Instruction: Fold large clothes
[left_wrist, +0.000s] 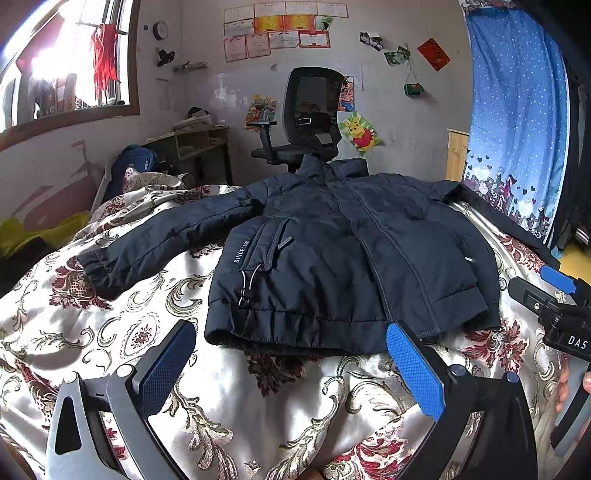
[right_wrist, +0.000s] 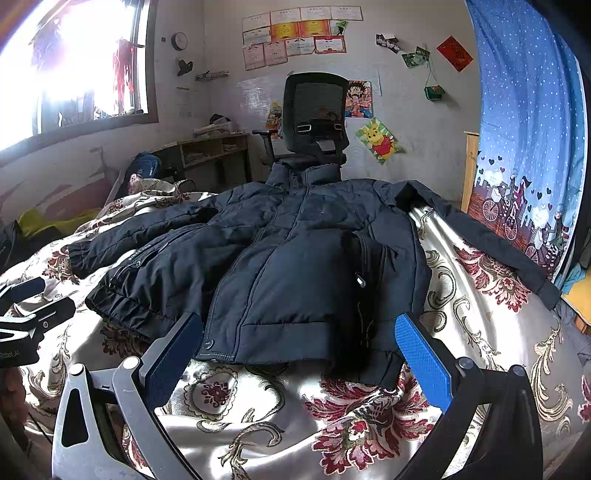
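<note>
Nearest to us, our left gripper (left_wrist: 291, 369) hangs with its blue-padded fingers spread wide apart, holding nothing, just short of the hem of the dark navy padded jacket (left_wrist: 332, 258). Our right gripper (right_wrist: 299, 363) is likewise spread wide and empty, its fingers flanking the hem corner on our right side without touching it. Both hover over the shiny cream bedspread with dark red floral scrollwork (left_wrist: 258, 406) that covers the bed. The jacket lies front up on this bedspread, zipped closed, hem toward us and collar away, both sleeves stretched outward to either side. Beyond the collar stands a black mesh-backed office chair (left_wrist: 314, 110), with a low wooden desk (left_wrist: 192, 144) to its left. Farther back, the grey wall carries certificates and posters, a bright window sits at far left, and a blue star-dotted curtain (left_wrist: 517, 110) hangs at right.
</note>
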